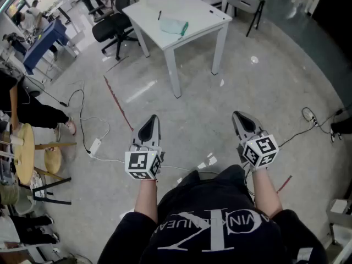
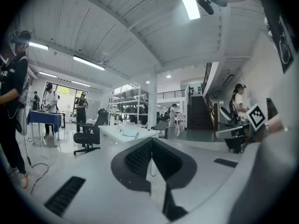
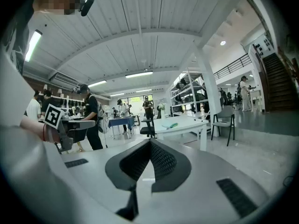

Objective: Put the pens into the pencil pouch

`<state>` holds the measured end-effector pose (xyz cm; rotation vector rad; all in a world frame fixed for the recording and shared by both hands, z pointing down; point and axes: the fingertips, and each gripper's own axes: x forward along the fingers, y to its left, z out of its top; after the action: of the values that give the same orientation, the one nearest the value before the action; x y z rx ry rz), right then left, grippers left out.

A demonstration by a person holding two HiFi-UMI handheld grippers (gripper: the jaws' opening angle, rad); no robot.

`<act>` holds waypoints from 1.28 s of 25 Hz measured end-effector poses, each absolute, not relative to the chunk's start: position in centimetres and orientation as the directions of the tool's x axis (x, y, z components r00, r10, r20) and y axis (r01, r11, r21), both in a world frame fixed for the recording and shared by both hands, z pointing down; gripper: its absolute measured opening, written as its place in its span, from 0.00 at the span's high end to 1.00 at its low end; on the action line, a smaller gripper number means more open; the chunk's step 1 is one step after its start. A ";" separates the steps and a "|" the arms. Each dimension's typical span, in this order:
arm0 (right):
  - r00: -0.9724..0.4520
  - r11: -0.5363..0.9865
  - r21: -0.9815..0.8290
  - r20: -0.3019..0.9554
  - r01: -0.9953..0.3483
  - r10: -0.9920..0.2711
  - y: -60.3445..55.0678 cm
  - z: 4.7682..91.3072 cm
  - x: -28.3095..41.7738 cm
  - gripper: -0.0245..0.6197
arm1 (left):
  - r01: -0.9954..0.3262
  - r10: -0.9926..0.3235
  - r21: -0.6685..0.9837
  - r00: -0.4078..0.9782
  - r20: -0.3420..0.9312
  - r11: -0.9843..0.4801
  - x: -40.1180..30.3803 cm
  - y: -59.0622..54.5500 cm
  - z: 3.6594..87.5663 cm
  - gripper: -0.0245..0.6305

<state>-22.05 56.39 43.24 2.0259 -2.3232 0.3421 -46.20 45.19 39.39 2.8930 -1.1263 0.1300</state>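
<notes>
Lying on the white square surface at upper centre, the limp pale-green fabric pouch, thin black pen and green pen look light, the stiff pens probably best pinched mid-barrel, while the far-off left gripper and right gripper have jaws pressed together, empty.

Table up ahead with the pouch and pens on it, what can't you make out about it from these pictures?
- Pouch, head view: too far and small to tell whether it is open or zipped.
- Green pen and dark pen, head view: too small to see caps; more could lie under the pouch.
- Table, both gripper views: distant; the things on it are only specks.
</notes>
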 end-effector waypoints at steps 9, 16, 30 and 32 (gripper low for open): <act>-0.147 0.122 -0.138 0.193 -0.983 -0.970 55.5 44.3 -21.9 0.95 | -0.693 -0.687 0.039 0.719 0.106 -0.720 -46.6 44.1 40.8 0.96; -0.112 0.075 -0.183 0.196 -0.980 -0.974 56.0 44.6 -21.1 0.95 | -0.689 -0.681 0.081 0.724 0.109 -0.720 -46.1 42.9 41.5 0.96; -0.112 0.058 -0.261 0.195 -0.964 -0.974 53.4 45.0 -17.5 0.75 | -0.669 -0.659 0.102 0.743 0.112 -0.736 -43.5 39.6 41.5 0.81; -0.131 0.077 -0.255 0.203 -0.964 -0.970 51.7 45.1 -16.7 0.74 | -0.683 -0.673 0.122 0.731 0.116 -0.720 -42.9 38.1 41.7 0.81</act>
<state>-16.65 51.68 45.09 2.0834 -2.3194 0.5220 -42.90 38.11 41.66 2.7754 -1.0949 0.0946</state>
